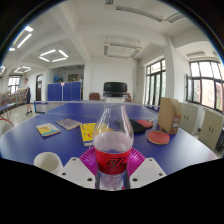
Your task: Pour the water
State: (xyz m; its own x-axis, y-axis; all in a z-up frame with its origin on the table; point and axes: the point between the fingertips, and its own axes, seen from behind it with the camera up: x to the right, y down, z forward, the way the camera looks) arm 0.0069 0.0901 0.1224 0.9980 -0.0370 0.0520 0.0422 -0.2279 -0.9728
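A clear plastic bottle (112, 140) with a red label stands upright between my fingers, and my gripper (112, 164) is shut on it at label height. The magenta pads (90, 160) press its sides. The bottle has no cap showing on its neck, and its lower part looks filled with clear liquid. It hangs over the near edge of a blue table (60, 145). A white cup (47, 160) sits just left of my left finger.
On the table beyond lie a yellow book (88, 131), a grey booklet (69, 124), a yellow-green card (47, 129), an orange plate (158, 137) and a brown paper bag (168, 115). Chairs (210, 125) stand at the right below the windows.
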